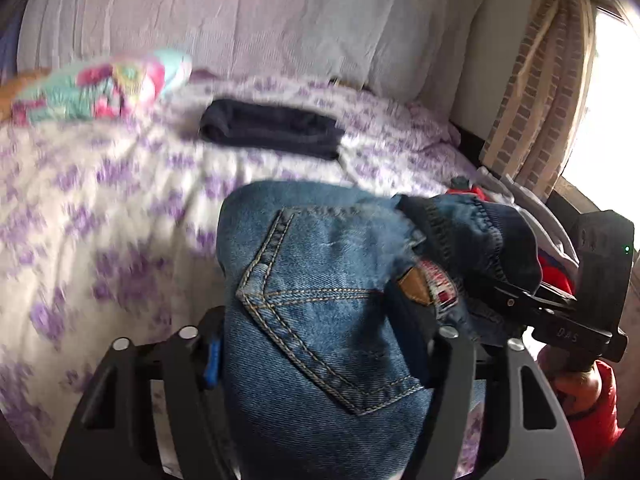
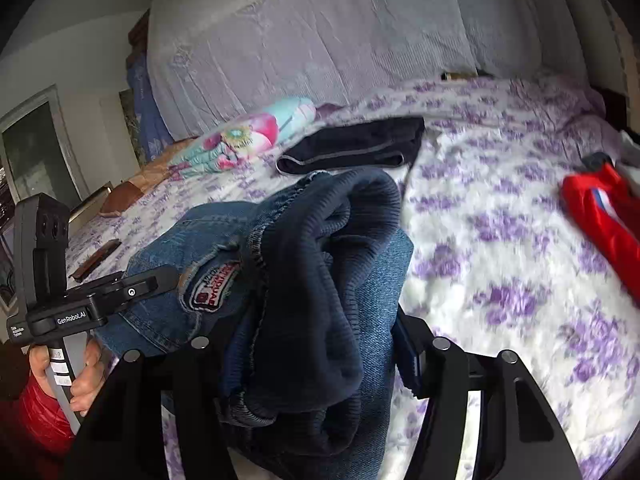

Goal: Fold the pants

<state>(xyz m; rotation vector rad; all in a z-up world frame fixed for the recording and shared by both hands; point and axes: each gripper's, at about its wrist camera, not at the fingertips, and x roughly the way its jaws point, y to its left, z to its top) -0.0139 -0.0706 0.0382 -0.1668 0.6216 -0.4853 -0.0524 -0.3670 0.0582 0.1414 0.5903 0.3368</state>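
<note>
Bed clutter under a purple-flowered sheet (image 2: 500,216)

A folded dark garment (image 1: 272,128) lies mid-bed, near a bright floral pillow (image 1: 100,88). A red garment (image 2: 600,208) sits at the right edge. A checked curtain (image 1: 536,92) hangs beside the window.

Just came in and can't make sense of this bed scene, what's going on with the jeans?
A person with a gripper in each hand is folding a pair of blue jeans over a purple-flowered bedspread. The left gripper is shut on the pocket side, and the right gripper is shut on the dark ribbed waistband. The jeans are bunched between them, held up. A folded dark garment already lies further back, and a red garment lies at the right.
</note>
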